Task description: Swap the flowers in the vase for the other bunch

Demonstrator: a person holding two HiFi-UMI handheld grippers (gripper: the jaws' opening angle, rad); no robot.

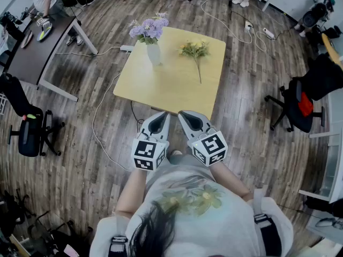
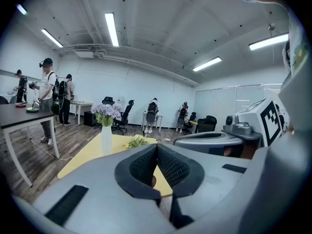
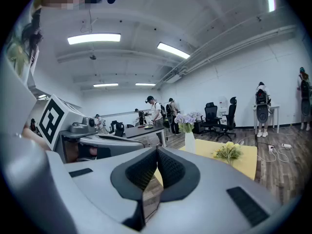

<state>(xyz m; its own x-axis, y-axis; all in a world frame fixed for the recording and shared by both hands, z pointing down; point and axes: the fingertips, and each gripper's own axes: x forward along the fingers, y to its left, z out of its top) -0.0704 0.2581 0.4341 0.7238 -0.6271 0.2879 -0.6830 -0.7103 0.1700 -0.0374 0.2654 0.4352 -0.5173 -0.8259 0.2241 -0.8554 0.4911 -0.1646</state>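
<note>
Wood-plank flooring surrounds a small yellow table [image 1: 161, 84] in an open office space. On the table's far left part stands a white vase [image 1: 154, 53], upright, with purple flowers [image 1: 149, 28] in it. To its right and apart from it, the yellow bunch [image 1: 195, 50] lies flat, blooms toward the far edge and stem pointing toward the near edge.

Both claws hang short of the table's near edge, side by side in front of the person. The left gripper [image 1: 161, 118] is clenched with nothing in it, its pads meeting at the tips. The right gripper [image 1: 186, 116] is likewise clenched on nothing. A dark desk [image 1: 32, 52] sits at far left, office chairs [image 1: 297, 103] stand at both sides, and cables [image 1: 230, 23] trail across the floor beyond the table.

The swap seems not to have begun; neither bunch is touched. The likely first move is to reach across to the vase, spread one claw and take the purple stems just above the lip, lifting straight up. The vase looks slim and may tip, so the other claw could steady it.
</note>
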